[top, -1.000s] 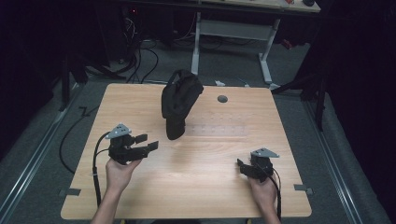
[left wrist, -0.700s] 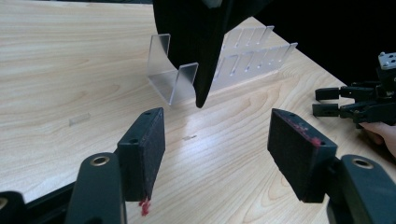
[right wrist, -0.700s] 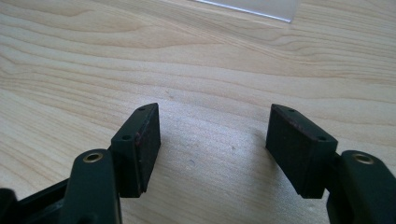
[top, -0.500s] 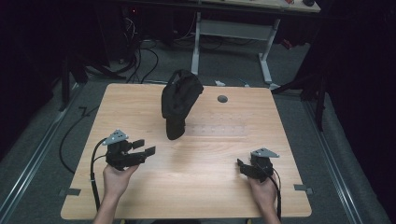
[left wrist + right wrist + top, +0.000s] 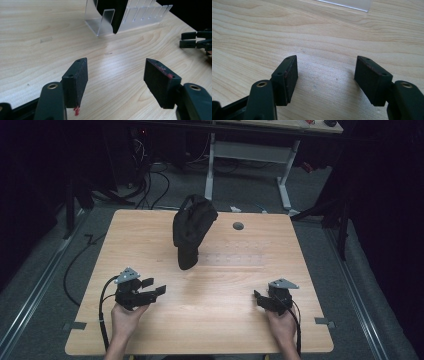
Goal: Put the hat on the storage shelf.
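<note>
Left gripper: a hand is holding it low over the wooden table; its jaws are standing spread with bare wood between them, gripping nothing.

Right gripper: the other hand is holding it near the table's near right corner, jaws likewise spread and empty, its pads hanging just over the grain.

Ahead of the left gripper: a clear plastic rack is sitting on the table, and a black cap is resting on it, well apart from both grippers.

Cap's position: it is lying beyond and between the two grippers, nearer the left one, toward the far half of the table.

Cap's direction: its long axis is running roughly from the far edge toward the person, the narrow dark end drooping down at the near side.

Risk: the rack looks light and see-through, so a gripper reaching in could be knocking it and sliding it before closing on the cap.

Second risk: the cap is soft, so a pinch on a loose fold may be dragging it off crooked.

Small grey disc: lying flush in the table beyond the right gripper, clear of everything.
</note>
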The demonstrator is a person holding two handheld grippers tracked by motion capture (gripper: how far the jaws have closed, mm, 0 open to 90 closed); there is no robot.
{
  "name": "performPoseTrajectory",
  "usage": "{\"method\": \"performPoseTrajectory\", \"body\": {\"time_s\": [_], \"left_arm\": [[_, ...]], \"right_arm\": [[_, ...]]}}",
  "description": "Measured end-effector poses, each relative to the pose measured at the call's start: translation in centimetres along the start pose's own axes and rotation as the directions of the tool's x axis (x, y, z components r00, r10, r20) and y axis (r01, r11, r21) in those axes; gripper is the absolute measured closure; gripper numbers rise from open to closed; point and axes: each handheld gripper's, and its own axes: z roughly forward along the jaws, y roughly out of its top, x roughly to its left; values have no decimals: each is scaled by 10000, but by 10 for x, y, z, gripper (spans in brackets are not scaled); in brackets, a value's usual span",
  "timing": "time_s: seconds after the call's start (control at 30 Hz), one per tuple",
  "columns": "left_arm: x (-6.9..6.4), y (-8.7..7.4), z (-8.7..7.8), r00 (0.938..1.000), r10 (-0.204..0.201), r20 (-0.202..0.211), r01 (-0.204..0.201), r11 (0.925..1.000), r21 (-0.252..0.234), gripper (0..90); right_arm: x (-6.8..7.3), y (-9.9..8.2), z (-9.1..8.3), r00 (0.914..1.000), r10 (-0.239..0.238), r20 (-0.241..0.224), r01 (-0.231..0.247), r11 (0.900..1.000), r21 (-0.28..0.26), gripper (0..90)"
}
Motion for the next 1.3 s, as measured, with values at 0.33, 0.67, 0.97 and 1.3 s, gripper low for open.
{"method": "performPoseTrajectory", "body": {"time_s": [0.33, 0.67, 0.97, 1.3], "left_arm": [[2, -18, 9, 9983, 146, -569, -120, 9989, 455, 358], [5, -32, 21, 9916, 509, -1190, -399, 9949, 930, 343], [5, -42, 33, 9788, 1083, -1738, -847, 9868, 1379, 319], [-2, -45, 37, 9593, 1878, -2110, -1566, 9752, 1562, 262]], "right_arm": [[0, 0, 0, 10000, -2, -1, 2, 10000, 2, 355], [0, 0, 0, 10000, 4, 3, -4, 10000, 3, 355], [0, 0, 0, 10000, 1, 2, -1, 10000, 3, 355], [0, 0, 0, 10000, -2, 3, 2, 10000, -1, 356]]}}
